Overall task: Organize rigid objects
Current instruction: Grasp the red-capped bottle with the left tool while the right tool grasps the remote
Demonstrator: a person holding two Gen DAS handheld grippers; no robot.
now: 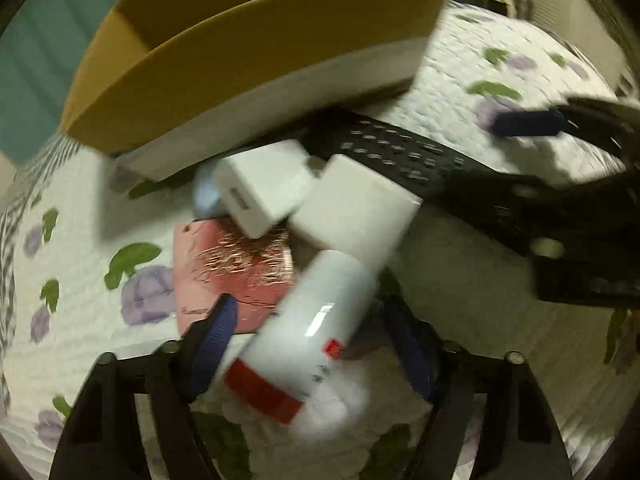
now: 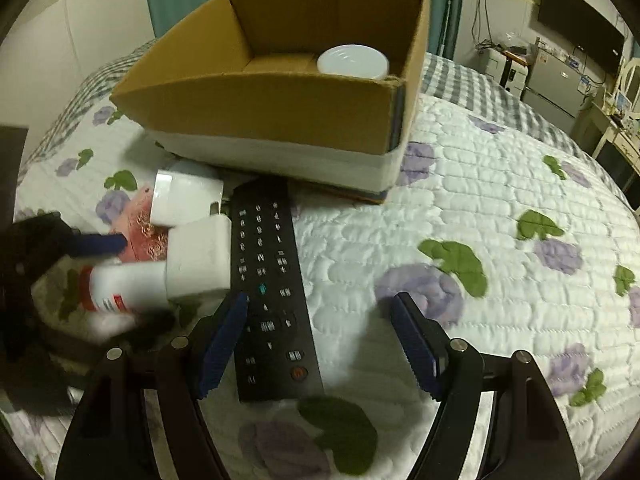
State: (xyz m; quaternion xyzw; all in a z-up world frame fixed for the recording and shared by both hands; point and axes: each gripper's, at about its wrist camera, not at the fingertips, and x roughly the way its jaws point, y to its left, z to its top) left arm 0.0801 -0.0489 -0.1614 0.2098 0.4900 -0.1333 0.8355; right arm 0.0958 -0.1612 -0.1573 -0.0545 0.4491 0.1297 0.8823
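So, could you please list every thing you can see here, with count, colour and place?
cardboard box: 1, brown, far end of quilt
round container: 1, white, inside the box
remote control: 1, black, on quilt before the box
chargers: 2, white, left of the remote
bottle: 1, white with red band, between the left fingers
card: 1, pink, under the chargers
quilt: 1, white, floral
left gripper: 1, black, blue fingers, open around the bottle
right gripper: 1, open over the remote
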